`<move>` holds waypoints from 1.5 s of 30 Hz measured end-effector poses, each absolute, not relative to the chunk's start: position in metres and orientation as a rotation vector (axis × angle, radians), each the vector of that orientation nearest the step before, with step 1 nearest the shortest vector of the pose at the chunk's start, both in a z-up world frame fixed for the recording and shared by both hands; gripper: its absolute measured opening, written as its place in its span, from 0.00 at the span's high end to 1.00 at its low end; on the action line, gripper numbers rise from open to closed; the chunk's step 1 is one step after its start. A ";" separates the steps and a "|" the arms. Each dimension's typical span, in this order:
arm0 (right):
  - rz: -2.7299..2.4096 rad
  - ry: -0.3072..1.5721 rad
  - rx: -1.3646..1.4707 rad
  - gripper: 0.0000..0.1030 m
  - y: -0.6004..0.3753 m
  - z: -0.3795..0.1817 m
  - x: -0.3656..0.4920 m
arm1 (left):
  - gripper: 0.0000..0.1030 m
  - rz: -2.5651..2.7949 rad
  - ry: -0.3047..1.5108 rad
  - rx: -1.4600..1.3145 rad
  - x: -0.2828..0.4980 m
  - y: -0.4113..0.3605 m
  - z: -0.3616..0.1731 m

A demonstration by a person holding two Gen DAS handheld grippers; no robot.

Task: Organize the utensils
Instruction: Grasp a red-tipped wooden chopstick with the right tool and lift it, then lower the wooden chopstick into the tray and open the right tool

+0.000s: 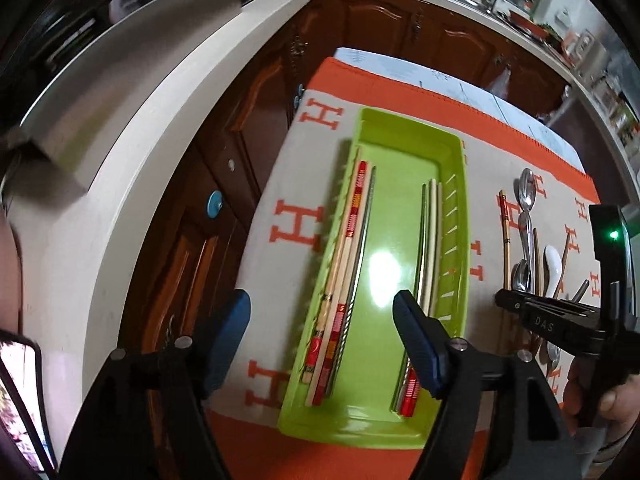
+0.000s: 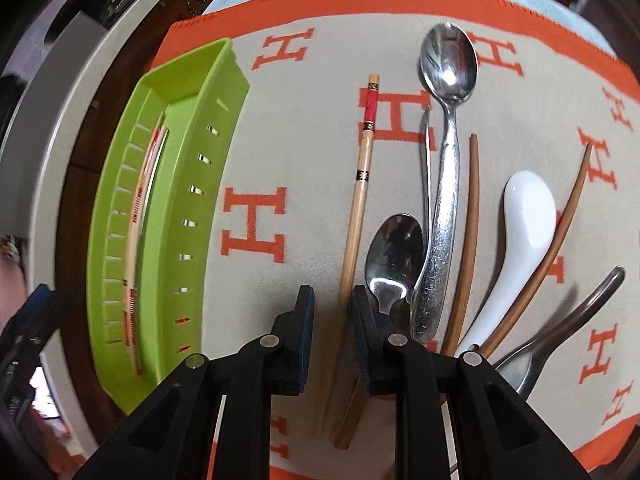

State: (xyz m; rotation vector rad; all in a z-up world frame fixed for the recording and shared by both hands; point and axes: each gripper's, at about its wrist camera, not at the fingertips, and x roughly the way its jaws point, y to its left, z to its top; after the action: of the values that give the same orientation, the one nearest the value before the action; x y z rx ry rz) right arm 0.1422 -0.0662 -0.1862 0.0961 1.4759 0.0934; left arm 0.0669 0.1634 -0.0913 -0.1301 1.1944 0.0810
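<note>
Left gripper hanging spread, empty, over green tray (chopsticks already sorted inside); right gripper straddling loose chopstick, jaws narrowed, not yet pinching, lining up pickup.

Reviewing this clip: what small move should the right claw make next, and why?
Probably close on the light bamboo chopstick and lift it. The right claw straddles its shaft with gaps on both sides, while other chopsticks already lie in the green tray; this one lies on the cloth.
</note>
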 end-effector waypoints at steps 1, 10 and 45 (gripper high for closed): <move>0.068 1.465 0.081 0.92 -0.064 -0.186 0.141 | 0.30 0.085 1.195 -0.133 0.065 0.165 -0.092; 0.140 1.431 0.287 0.95 -0.083 -0.171 0.127 | 0.30 0.103 1.172 -0.155 0.054 0.179 -0.090; 0.501 1.321 0.369 0.81 0.025 -0.084 0.127 | 0.20 0.123 1.130 -0.148 0.047 0.179 -0.068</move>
State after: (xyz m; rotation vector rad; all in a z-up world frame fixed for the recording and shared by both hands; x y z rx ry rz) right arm 0.1274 0.0250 -0.0837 0.3686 1.3208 0.5008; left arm 0.0472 0.1792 -0.0685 -0.1476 1.1296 0.1233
